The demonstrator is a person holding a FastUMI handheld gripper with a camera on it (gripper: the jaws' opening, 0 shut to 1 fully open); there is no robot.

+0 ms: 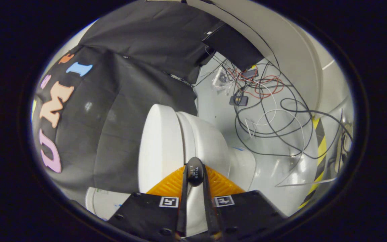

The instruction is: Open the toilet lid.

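Black cloth wall (129,101), pale floor (220,111) strewn with cables (274,121)

The white toilet lid (153,148) stands raised on edge, open beside the toilet's rounded body.

Light was even and cool, brightest on the pale floor (220,111) beyond the toilet lid (155,144), which showed soft glare. The booth's black cloth wall (119,111) stayed dim and flat. Fisheye bending curved everything near the rim, and the tool (195,171), its fingers nearly together, sat close and slightly soft, casting little shadow.
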